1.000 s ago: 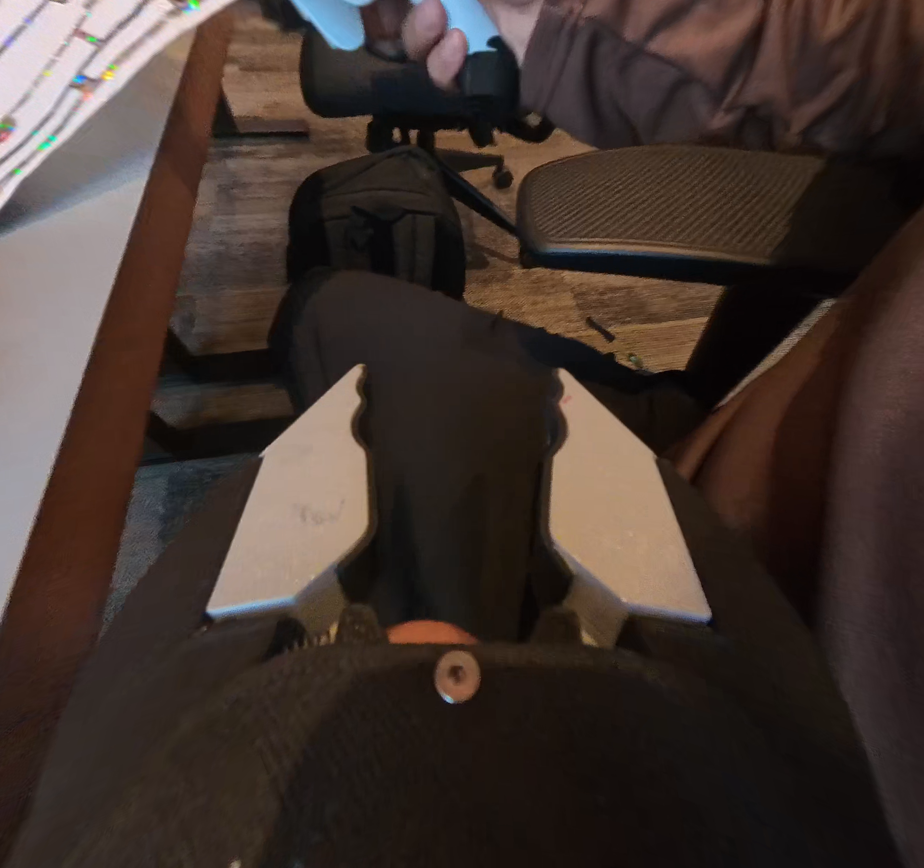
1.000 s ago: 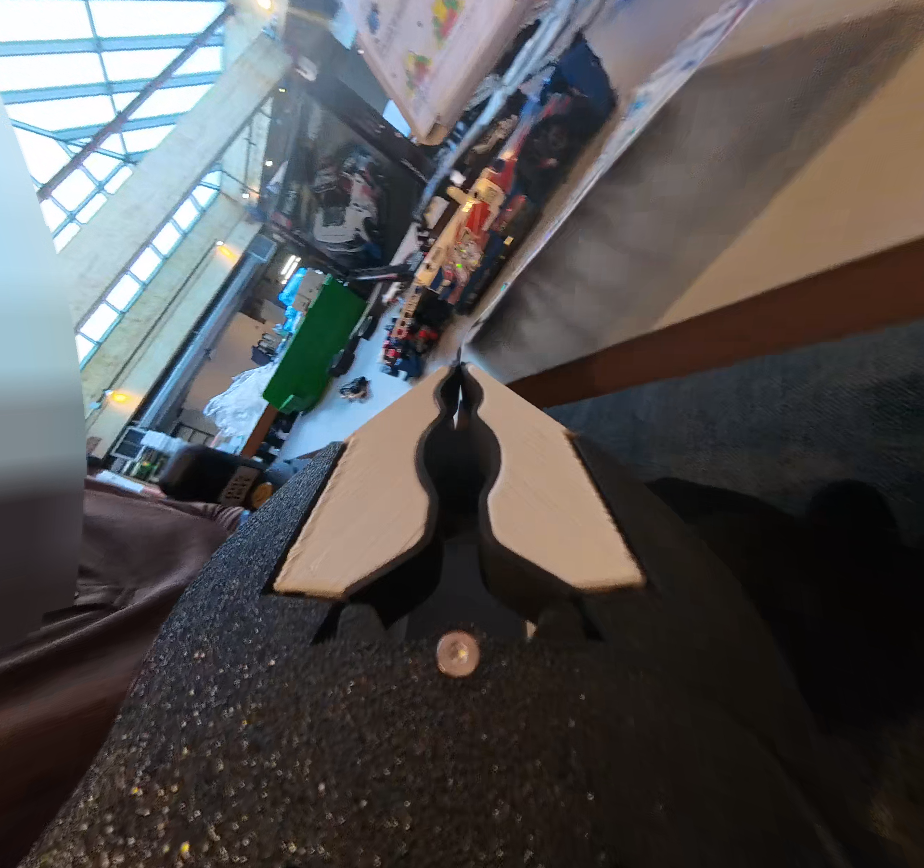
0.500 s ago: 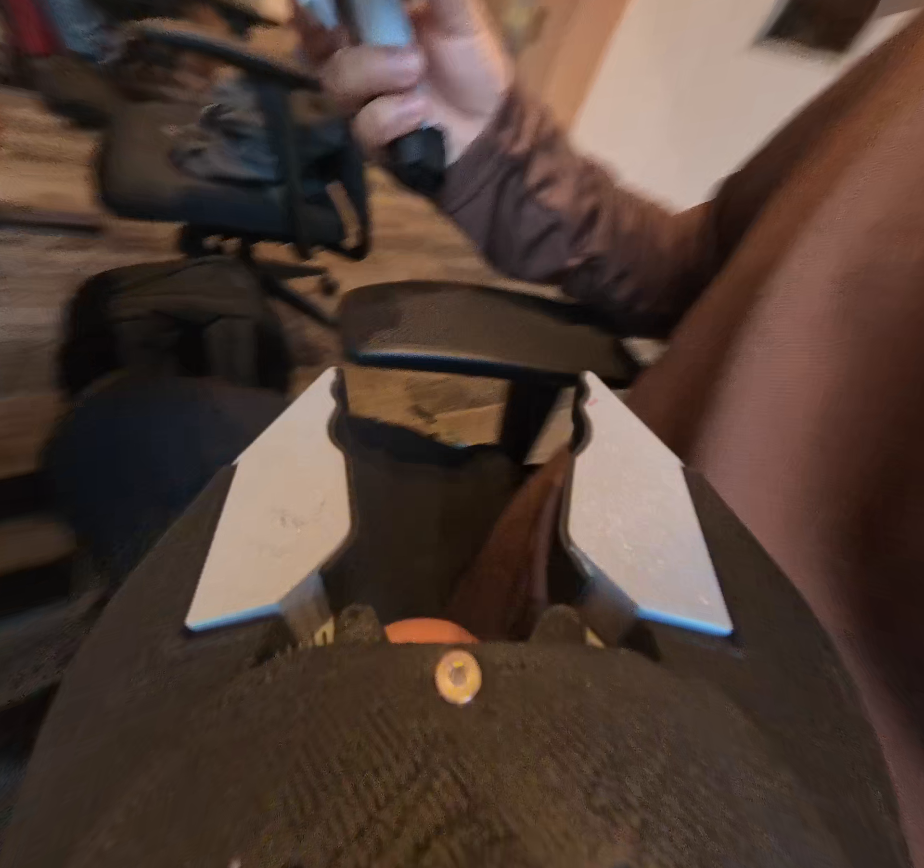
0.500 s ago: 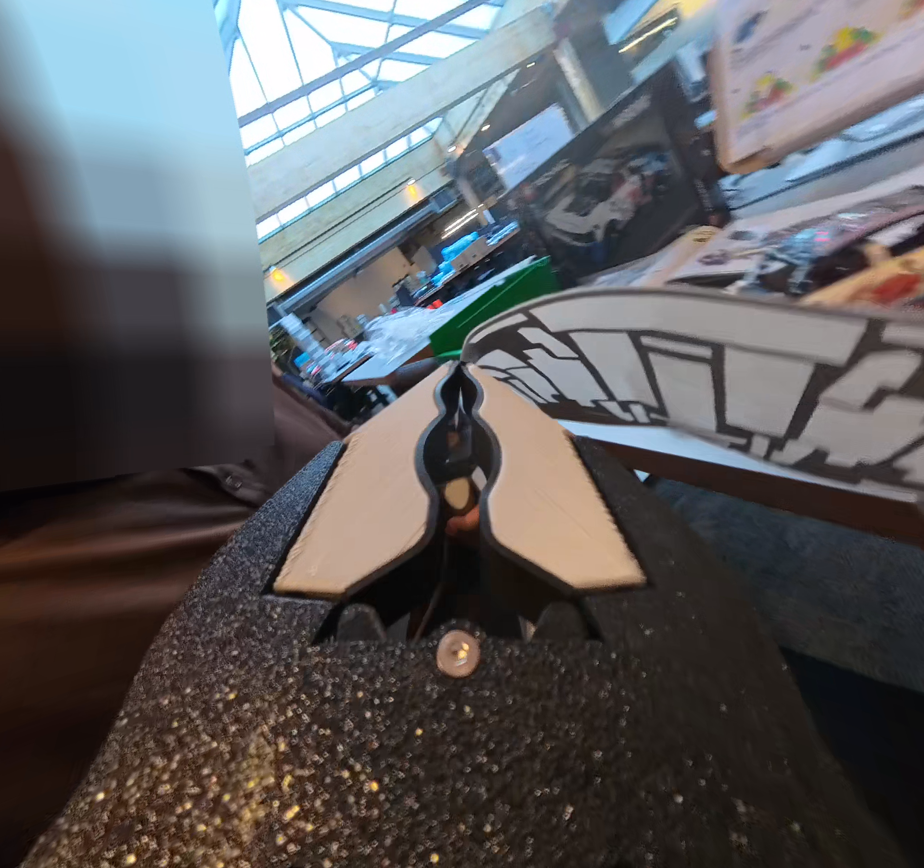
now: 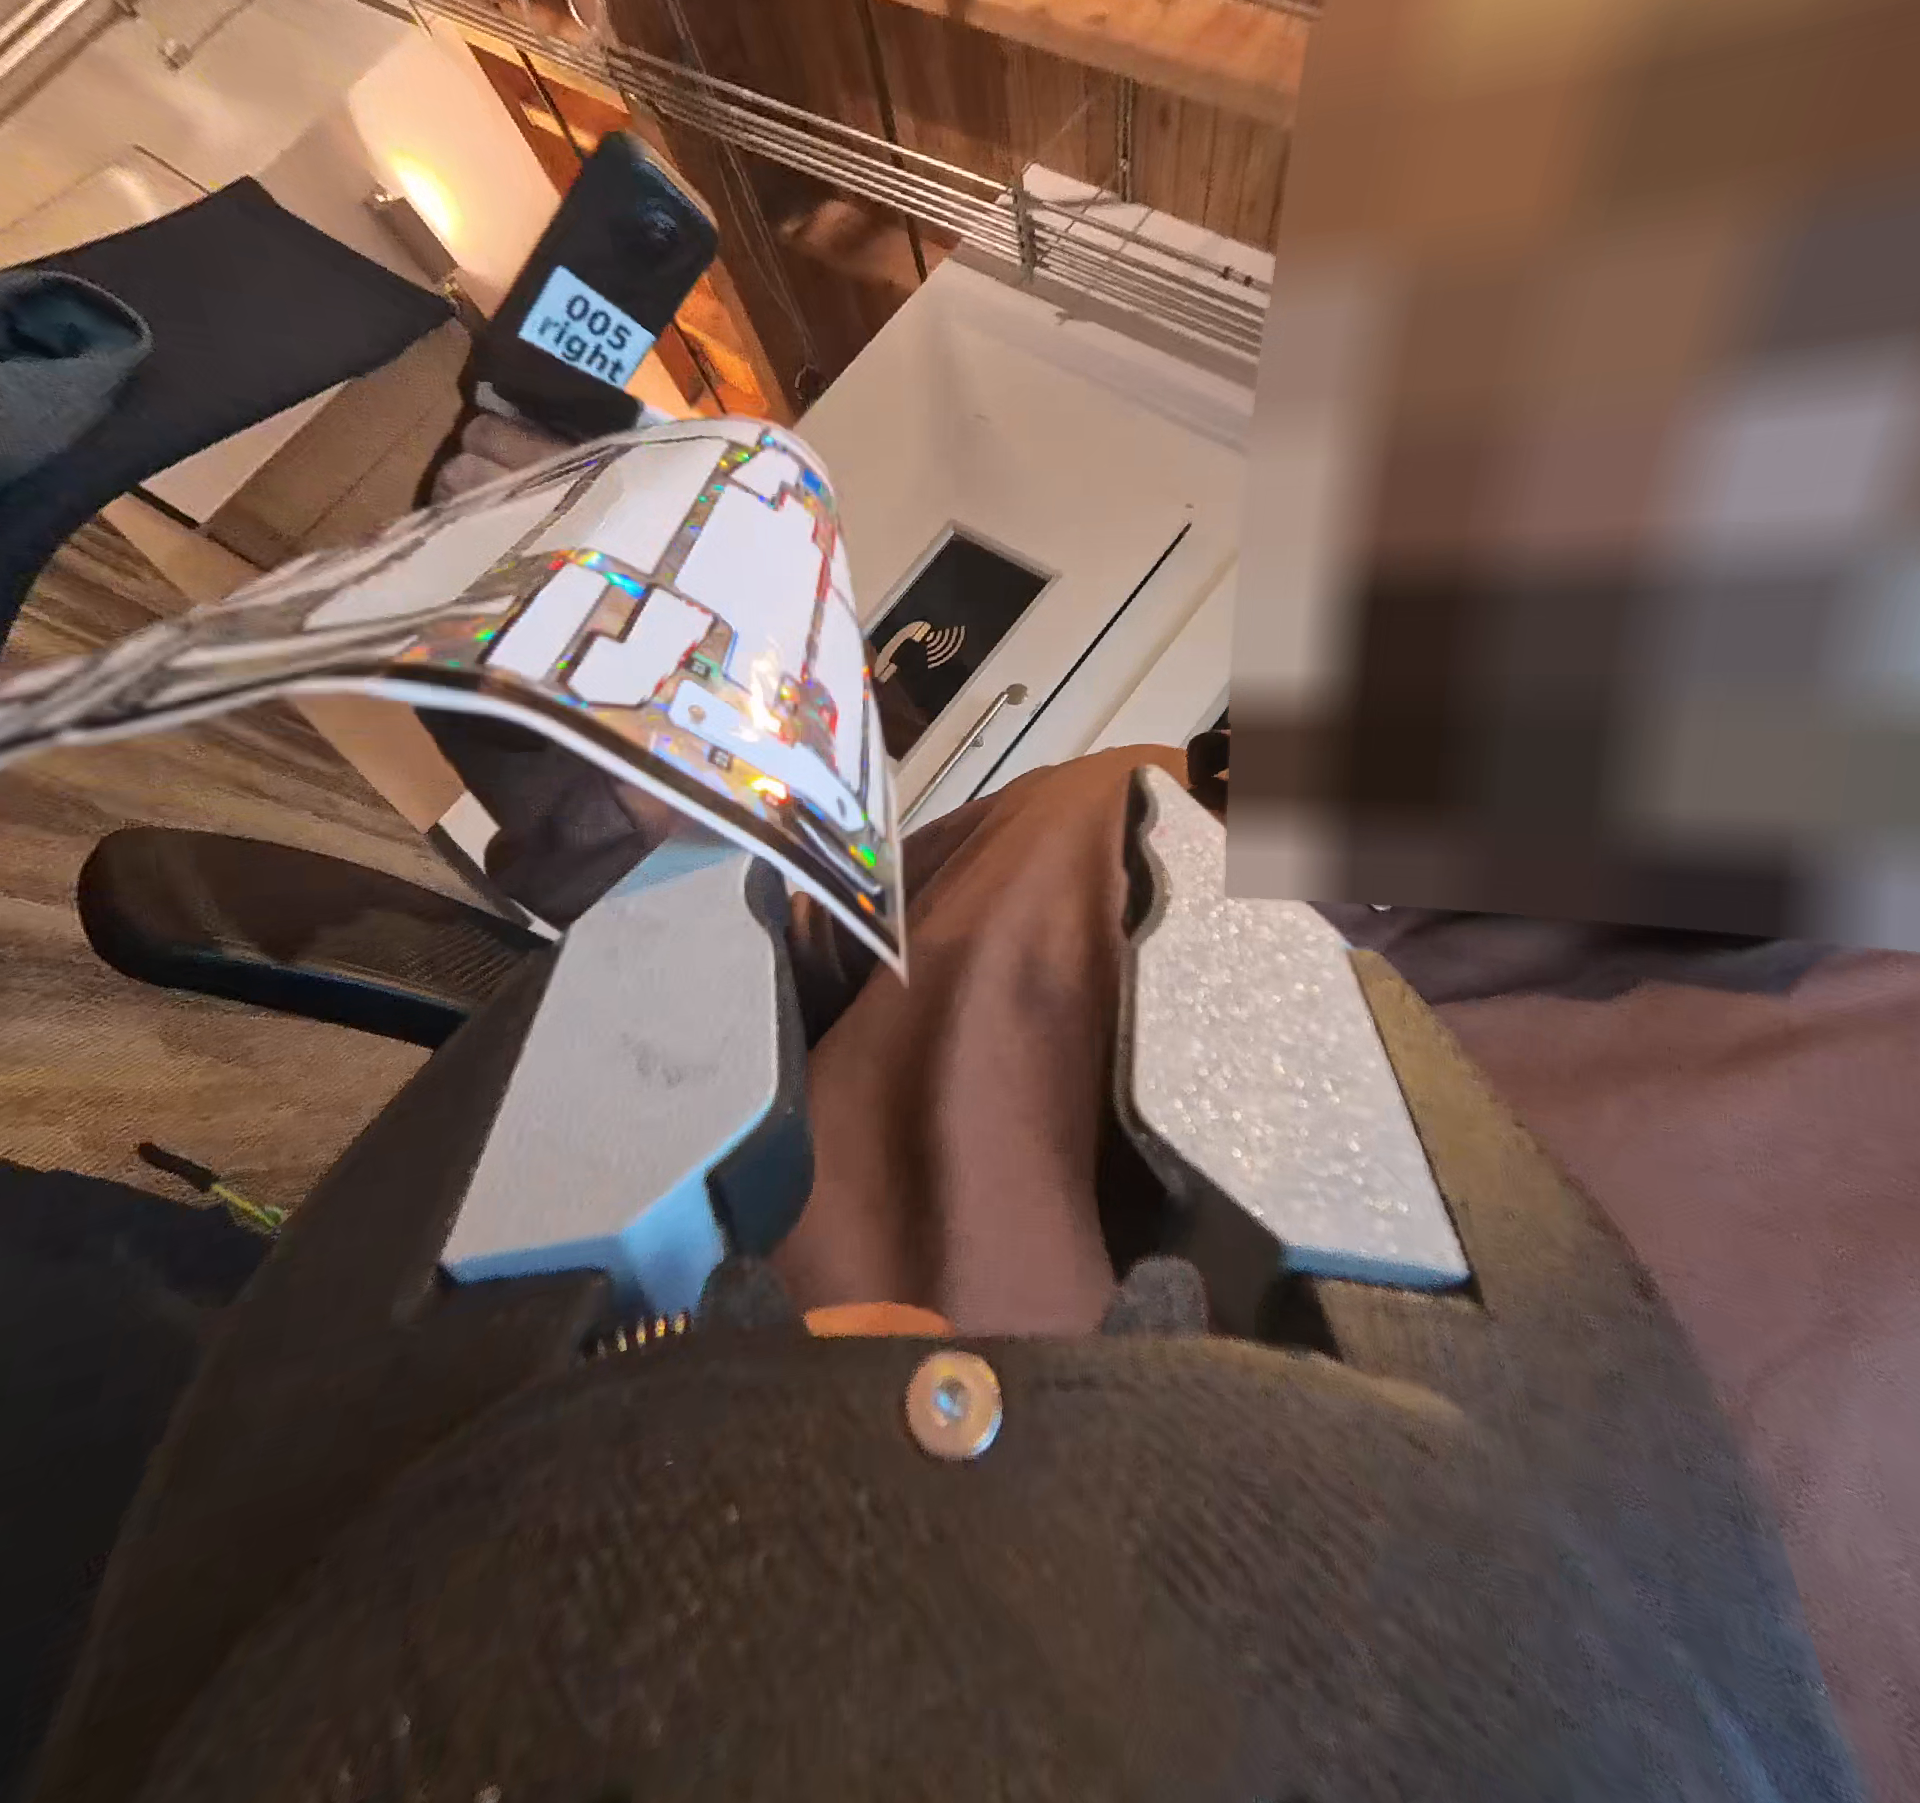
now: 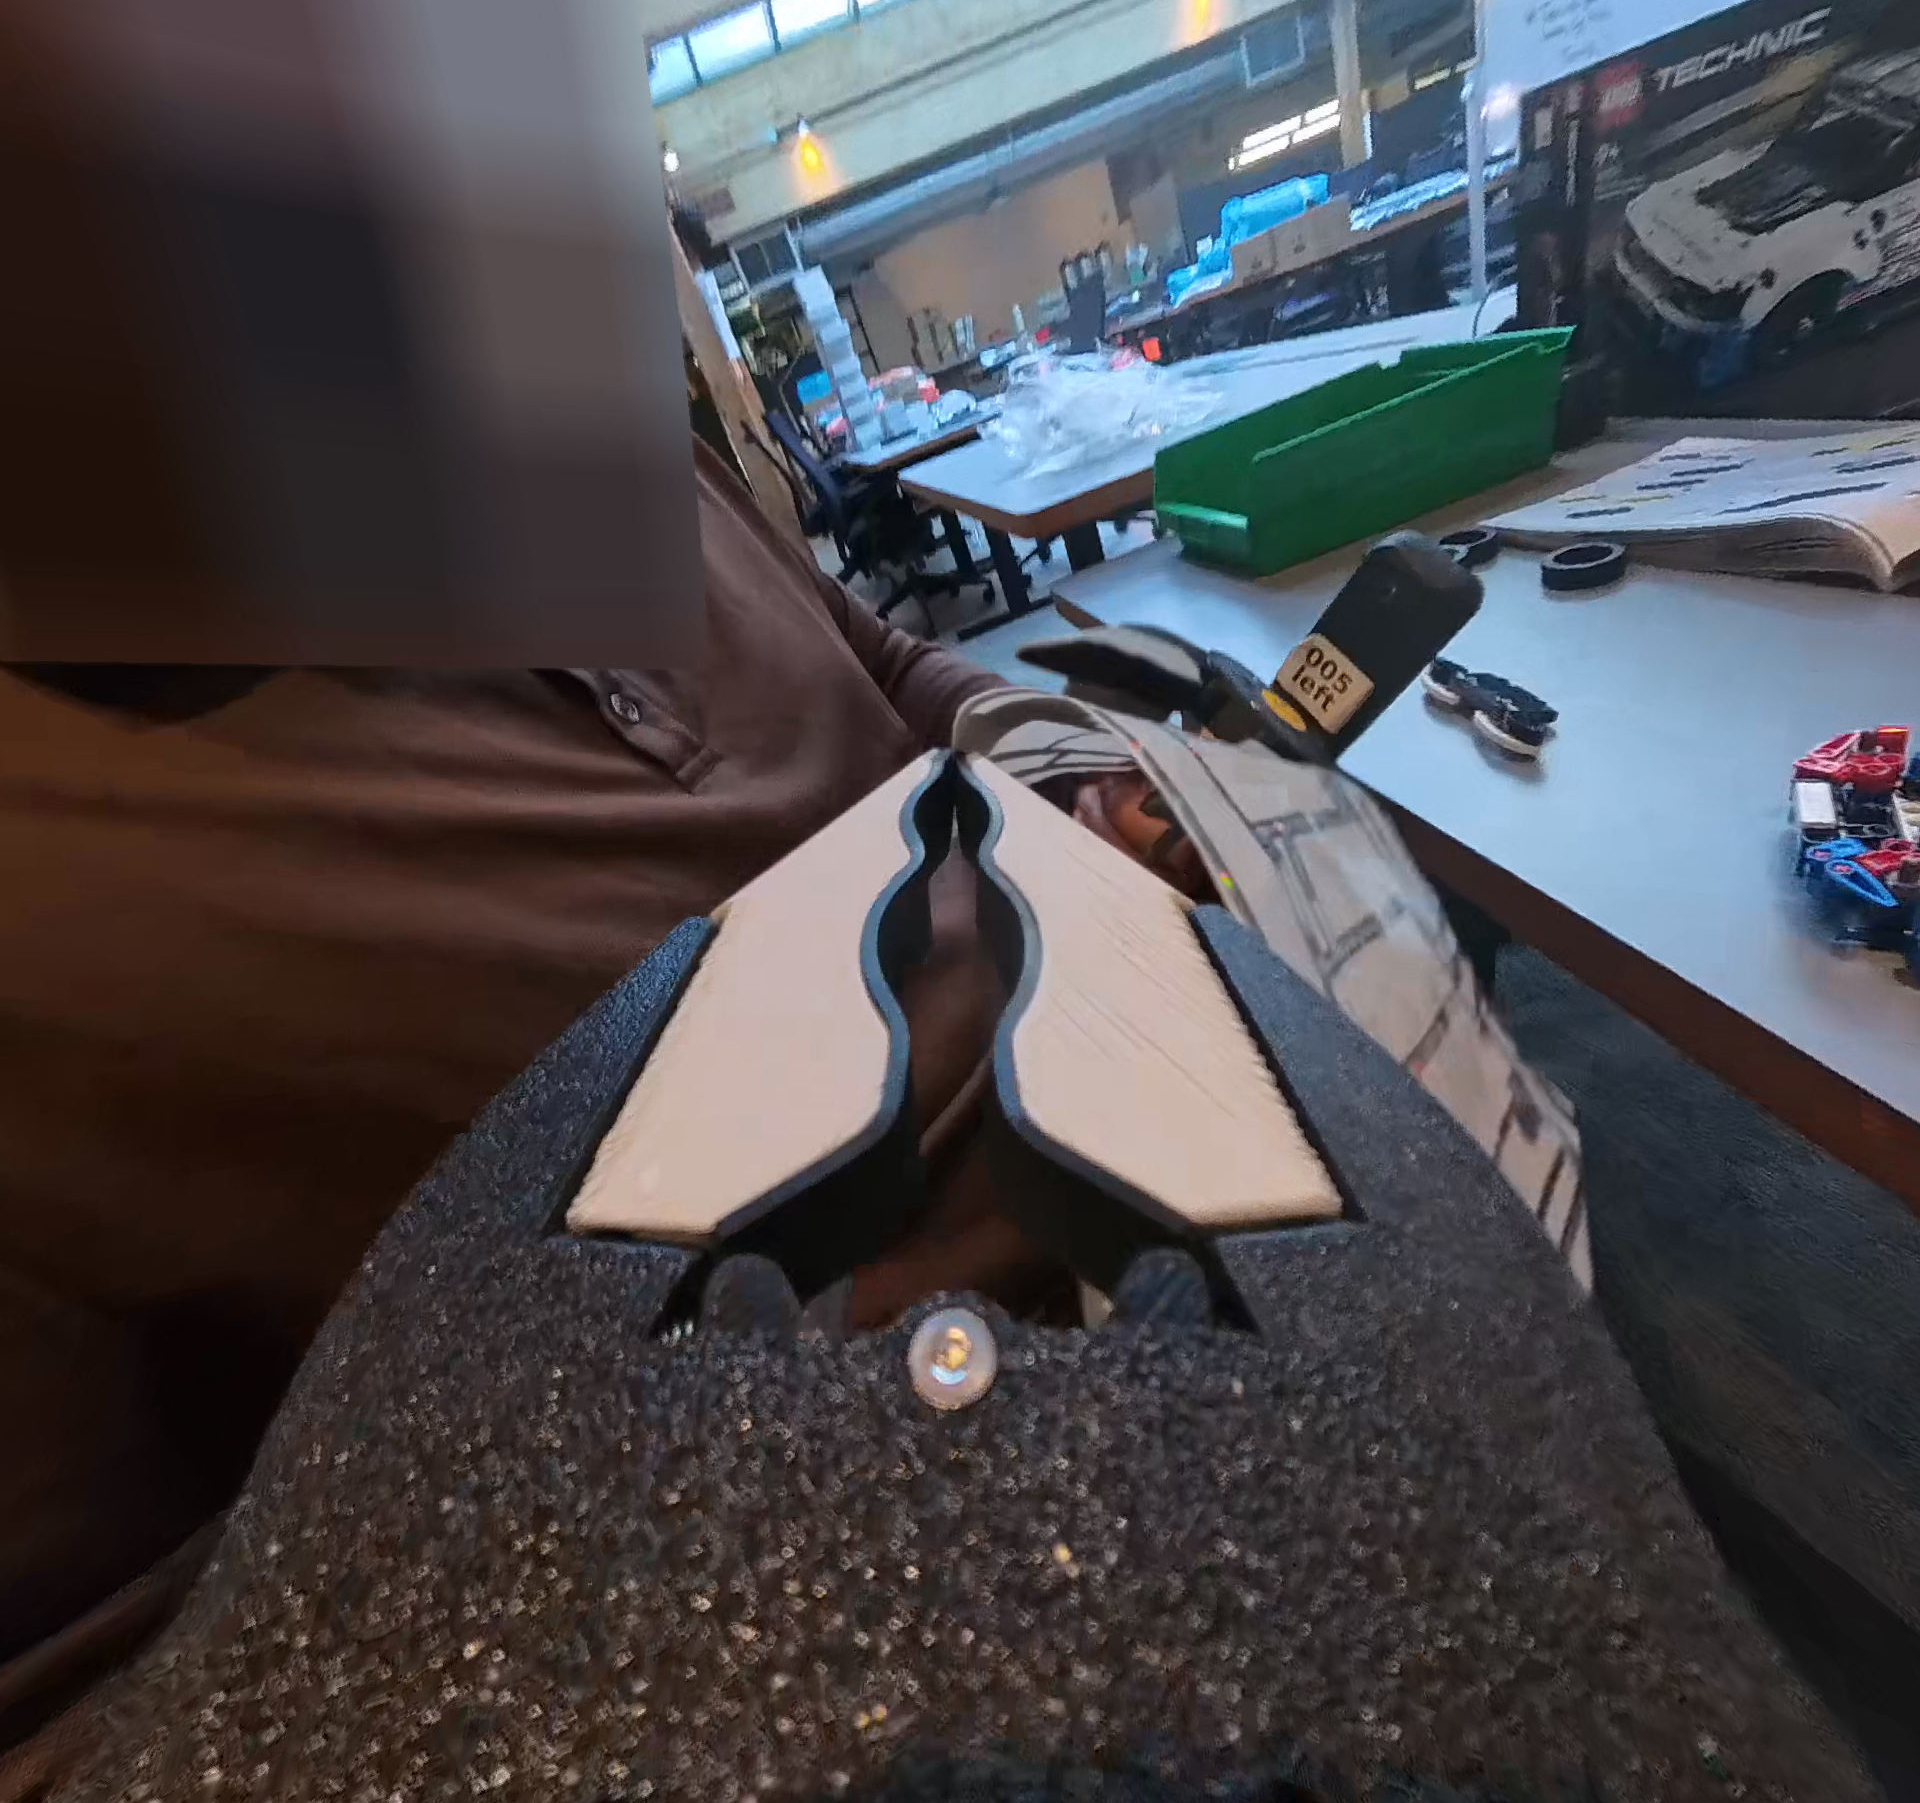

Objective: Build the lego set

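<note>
Brown shirt fabric [image 6: 312, 922] fills the space ahead of both tongs, and a blurred patch covers much of each view. Grey, the surface [image 6: 1662, 735] runs along the right of the right wrist view, its wooden edge near the sticker sheet, with bare top between the scattered parts. On it stand a dark set box [image 6: 1714, 226], cut off at the frame, a green bin [image 6: 1361, 454], an open instruction booklet [image 6: 1714, 506], and a partly built red and blue lego model [image 6: 1860, 849], cut off at the right edge. A holographic sticker sheet [image 5: 727, 631] curls in the air; which tongs hold it is hidden. Left tongs [image 5: 945, 880] stand wide apart, empty, the sheet's corner just beside one finger. Right tongs [image 6: 954, 779] are pressed tip to tip; whether anything is pinched I cannot tell.
</note>
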